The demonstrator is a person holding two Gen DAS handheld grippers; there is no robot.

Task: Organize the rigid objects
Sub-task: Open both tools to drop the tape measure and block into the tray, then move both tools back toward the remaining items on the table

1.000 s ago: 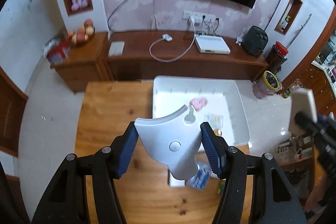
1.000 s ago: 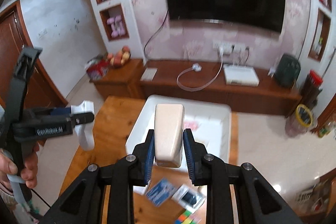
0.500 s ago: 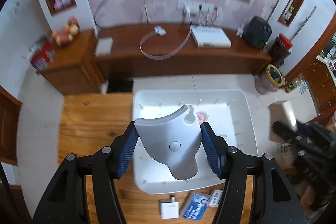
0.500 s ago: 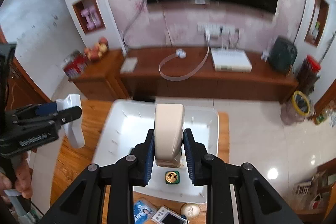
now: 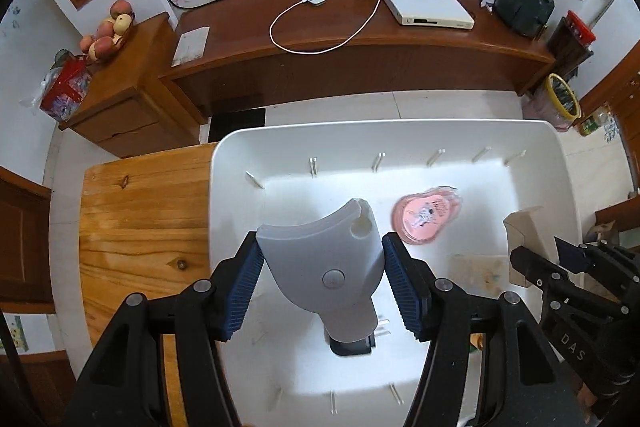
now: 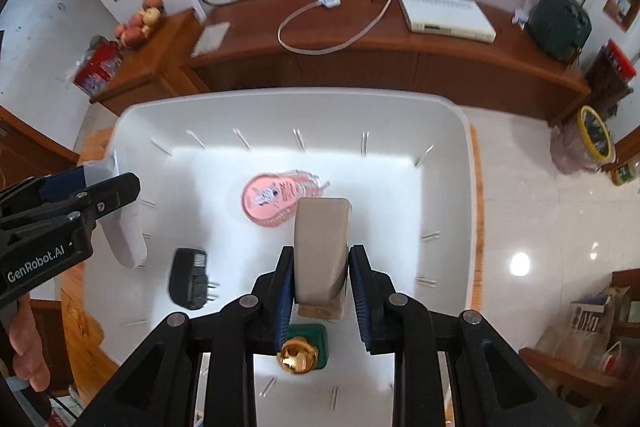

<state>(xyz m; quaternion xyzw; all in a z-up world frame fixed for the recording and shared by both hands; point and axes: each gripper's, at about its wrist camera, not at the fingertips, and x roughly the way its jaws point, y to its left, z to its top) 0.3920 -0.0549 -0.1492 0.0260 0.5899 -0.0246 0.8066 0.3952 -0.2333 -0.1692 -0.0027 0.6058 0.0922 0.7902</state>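
My left gripper [image 5: 320,279] is shut on a white fan-shaped plastic piece [image 5: 324,259], held over the white bin [image 5: 224,155]. My right gripper [image 6: 320,287] is shut on a beige rounded block [image 6: 322,247], held over the same bin [image 6: 464,131]. On the bin floor lie a pink round item [image 6: 272,199], a black plug adapter [image 6: 188,279] and a green box with a gold bell [image 6: 298,351]. The left gripper shows at the left of the right wrist view [image 6: 100,199]; the right gripper and its block show at the right of the left wrist view [image 5: 532,263].
The bin stands on a wooden table [image 5: 140,219]. Behind it is a low wooden TV cabinet [image 5: 360,43] with a white set-top box [image 5: 428,11] and a charger cable [image 5: 320,43]. A side cabinet with fruit [image 5: 108,31] is at the left.
Both grippers have moved forward and down over the bin with their objects still held. The bin now fills both views, and the items on its floor are closer.
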